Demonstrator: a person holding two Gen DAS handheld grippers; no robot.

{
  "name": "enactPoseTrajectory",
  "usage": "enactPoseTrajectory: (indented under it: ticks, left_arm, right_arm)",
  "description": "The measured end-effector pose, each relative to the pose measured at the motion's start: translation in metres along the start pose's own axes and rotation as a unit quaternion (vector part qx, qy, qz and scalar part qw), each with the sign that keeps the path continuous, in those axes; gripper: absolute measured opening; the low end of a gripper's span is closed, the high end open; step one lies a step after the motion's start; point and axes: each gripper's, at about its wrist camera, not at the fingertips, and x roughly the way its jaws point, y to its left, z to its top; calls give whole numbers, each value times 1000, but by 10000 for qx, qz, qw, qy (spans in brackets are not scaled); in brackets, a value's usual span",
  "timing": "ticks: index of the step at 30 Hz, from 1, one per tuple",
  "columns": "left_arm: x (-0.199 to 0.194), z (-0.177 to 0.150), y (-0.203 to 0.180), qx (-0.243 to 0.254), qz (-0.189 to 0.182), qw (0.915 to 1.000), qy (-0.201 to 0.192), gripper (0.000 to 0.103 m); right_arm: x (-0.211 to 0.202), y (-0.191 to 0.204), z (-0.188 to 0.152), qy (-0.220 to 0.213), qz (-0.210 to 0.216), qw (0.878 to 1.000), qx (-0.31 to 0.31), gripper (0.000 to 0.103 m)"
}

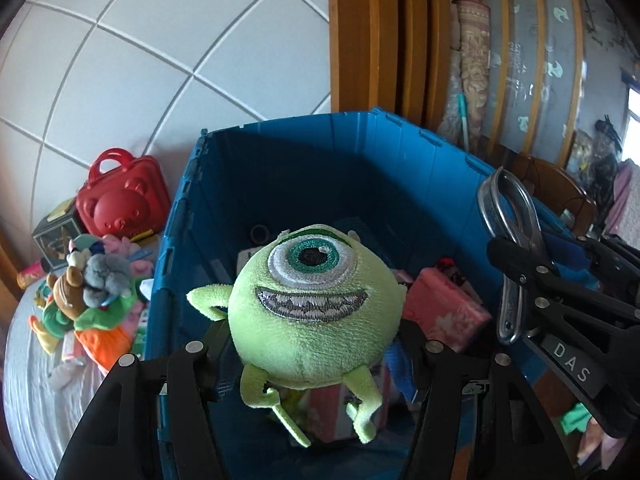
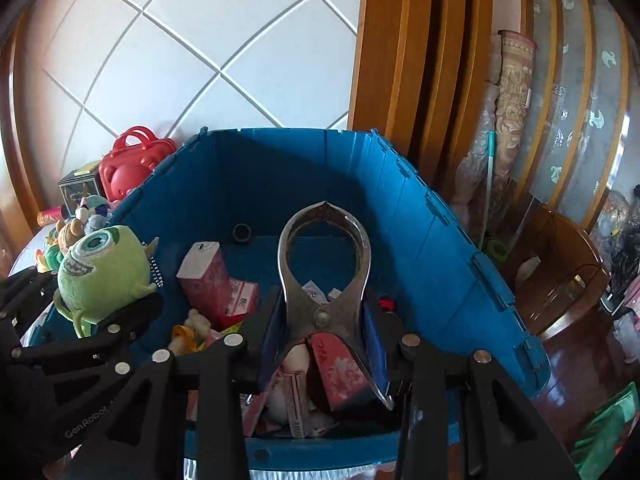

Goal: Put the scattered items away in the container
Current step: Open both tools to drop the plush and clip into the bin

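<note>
A white tiled wall [image 1: 168, 52] is filling the background. To its right, a wooden door frame [image 2: 404, 52] is standing upright, with a rolled patterned carpet [image 2: 514, 96] leaning just right of that frame. Lower right of the frame, a wooden chair [image 2: 560, 276] is sitting.

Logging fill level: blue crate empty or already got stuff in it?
Partly filled. The blue crate holds pink boxes and a black ring on its floor; its far end is bare.
</note>
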Motion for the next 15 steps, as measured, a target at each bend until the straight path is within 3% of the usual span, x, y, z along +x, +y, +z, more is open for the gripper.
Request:
enactPoseTrajectory:
  ticks: [7,10,11,12,14,15]
  left_arm:
    - [10,-3,-23,63,-39,9999,106,61]
    - [11,-4,-29,71,-52,9999,113,70]
    - [10,-4,-28,62,-53,9999,92,83]
    - [9,-5,-27,53,-55,9999,70,88]
    - [6,-5,-25,35,-58,10000,28,90]
    - [5,-5,-24,27,-60,10000,6,90]
  right_arm:
    - [6,-15,-3,51,-95,9999,49,37]
    - [5,-20,-3,16,-150,9998,96,37]
    - [5,-22,-3,5,-168,9998,112,40]
    - [5,-24,-3,-7,-186,9997,128,45]
    - [4,-27,-3,-40,-233,9996,151,75]
    - [4,-28,-3,-65,-263,9995,158,78]
